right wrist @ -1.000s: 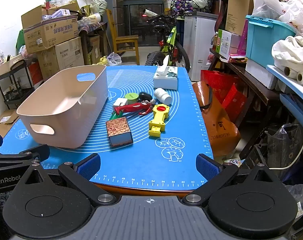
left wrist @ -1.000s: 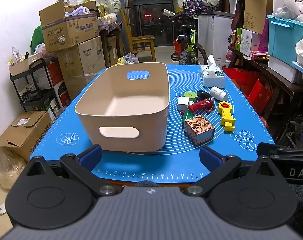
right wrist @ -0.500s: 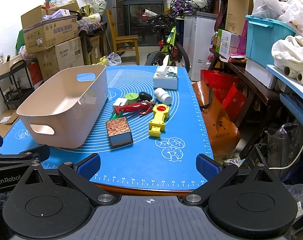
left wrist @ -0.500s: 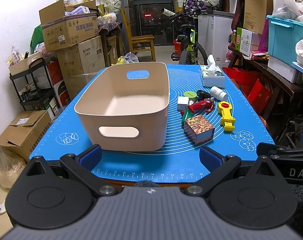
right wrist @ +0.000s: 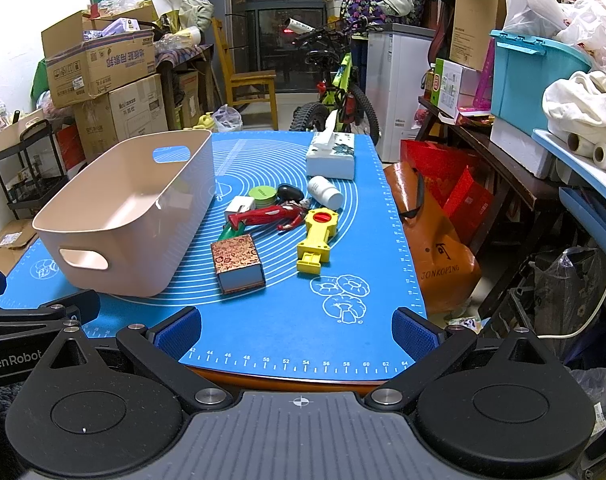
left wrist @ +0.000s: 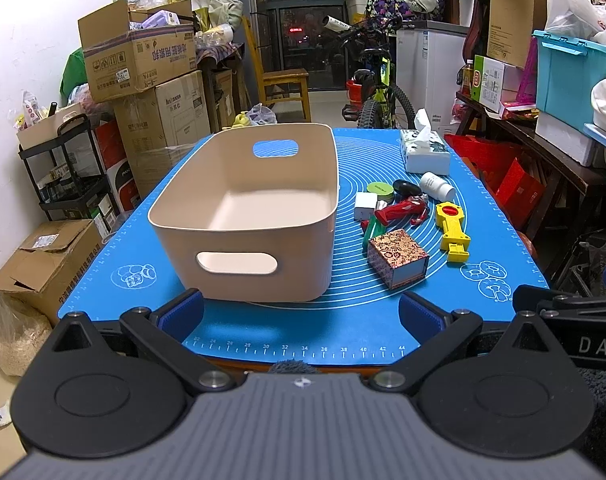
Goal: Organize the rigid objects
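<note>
Your right gripper (right wrist: 297, 330) is wide open and holds nothing, low at the near edge of the bench, over the blue mat (right wrist: 287, 320). On the mat to the left you see the big pink bin (right wrist: 131, 216), and just beside it a small patterned box (right wrist: 237, 263), a yellow toy (right wrist: 318, 238), a red figure (right wrist: 269, 215), a white bottle (right wrist: 325, 192), a green round lid (right wrist: 262, 194) and a small white cube (right wrist: 239, 205). A tissue box (right wrist: 331, 158) sits farther back, and part of your left gripper (right wrist: 31, 322) shows at the left edge.
</note>
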Motion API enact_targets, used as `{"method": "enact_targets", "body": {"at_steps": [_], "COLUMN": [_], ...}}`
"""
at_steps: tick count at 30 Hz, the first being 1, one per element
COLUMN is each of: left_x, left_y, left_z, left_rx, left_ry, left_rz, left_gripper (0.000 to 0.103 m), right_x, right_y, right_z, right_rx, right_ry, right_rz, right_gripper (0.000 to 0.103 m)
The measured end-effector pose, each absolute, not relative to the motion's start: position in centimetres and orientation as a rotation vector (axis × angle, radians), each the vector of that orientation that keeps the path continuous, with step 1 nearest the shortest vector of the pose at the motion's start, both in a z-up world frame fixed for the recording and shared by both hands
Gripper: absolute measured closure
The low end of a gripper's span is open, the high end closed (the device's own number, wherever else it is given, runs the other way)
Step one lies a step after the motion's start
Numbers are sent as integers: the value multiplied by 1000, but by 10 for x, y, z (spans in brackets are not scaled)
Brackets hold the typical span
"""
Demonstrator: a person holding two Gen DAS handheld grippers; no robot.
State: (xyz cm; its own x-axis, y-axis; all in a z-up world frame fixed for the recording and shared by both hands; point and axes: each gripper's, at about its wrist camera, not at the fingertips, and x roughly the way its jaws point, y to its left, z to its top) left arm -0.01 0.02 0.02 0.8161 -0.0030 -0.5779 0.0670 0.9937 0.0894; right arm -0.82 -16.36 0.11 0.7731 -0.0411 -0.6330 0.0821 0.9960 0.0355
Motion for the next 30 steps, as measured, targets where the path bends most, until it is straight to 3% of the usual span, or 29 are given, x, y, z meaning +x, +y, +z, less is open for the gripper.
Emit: {"method": "enact_targets", "body": {"at_steps": [30], "left_x": [4], "left_y": [1], "left_z": [-5], "left_rx": [105], "left_ry": [618], "left_rz": [-38], "left_gripper": [1], "right_x": [-8], "right_y": [-163], "right_z": [2], "right_rx": [62], "right_ry": [684], "right_rz": [-67], "right_gripper": [2]}}
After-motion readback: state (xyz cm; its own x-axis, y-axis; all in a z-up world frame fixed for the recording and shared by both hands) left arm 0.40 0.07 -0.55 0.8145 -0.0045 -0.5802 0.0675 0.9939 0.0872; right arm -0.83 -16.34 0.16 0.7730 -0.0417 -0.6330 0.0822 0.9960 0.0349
